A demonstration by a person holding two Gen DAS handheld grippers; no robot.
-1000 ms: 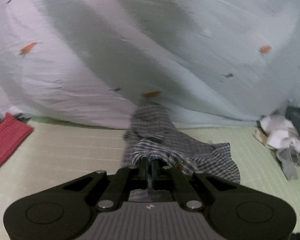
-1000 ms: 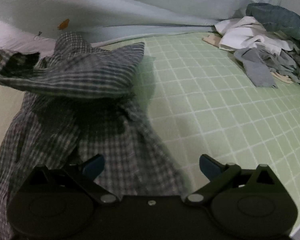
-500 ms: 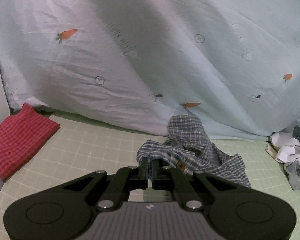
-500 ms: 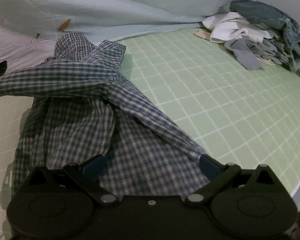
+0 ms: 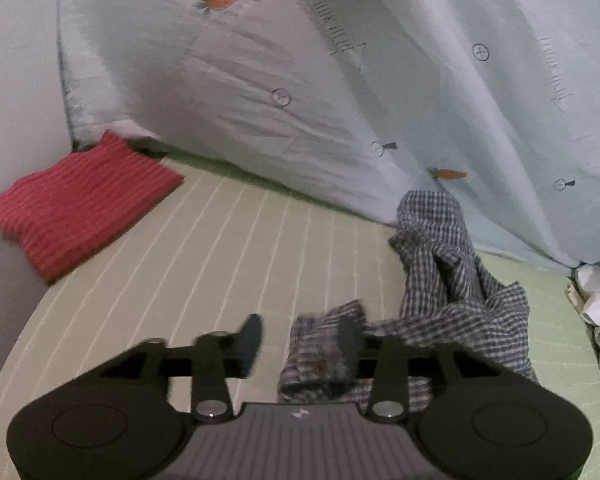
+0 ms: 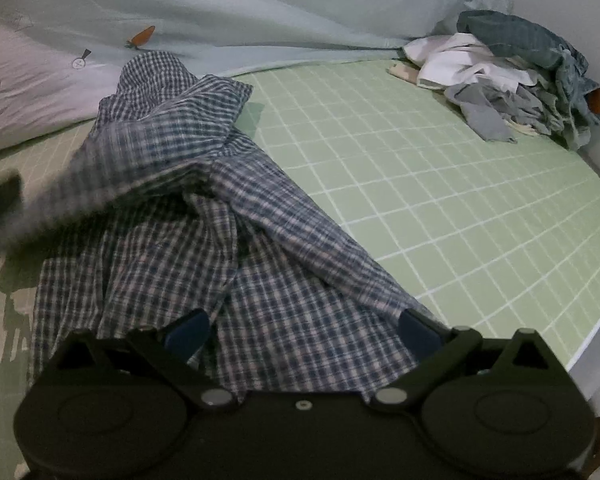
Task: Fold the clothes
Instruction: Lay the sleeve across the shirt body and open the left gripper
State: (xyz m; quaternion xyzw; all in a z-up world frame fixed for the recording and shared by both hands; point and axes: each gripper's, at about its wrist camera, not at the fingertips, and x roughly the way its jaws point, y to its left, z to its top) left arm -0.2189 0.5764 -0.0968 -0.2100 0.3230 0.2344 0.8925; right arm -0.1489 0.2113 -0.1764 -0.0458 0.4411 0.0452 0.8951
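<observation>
A blue-and-white checked shirt lies crumpled on the green grid mat. It also shows in the left wrist view, with one end draped over the left gripper's right finger. My left gripper is open, fingers spread and blurred, low over the mat beside the shirt's end. My right gripper is open just above the shirt's near hem, with the cloth under both blue pads.
A folded red checked cloth lies at the far left by the wall. A pile of unfolded clothes sits at the far right corner. A pale blue carrot-print sheet rises behind the mat. The mat's edge runs at the right.
My left gripper opened and let go of the shirt end, which dropped to the mat; the gripper swung left and down. My right gripper stayed open and moved closer over the hem.
</observation>
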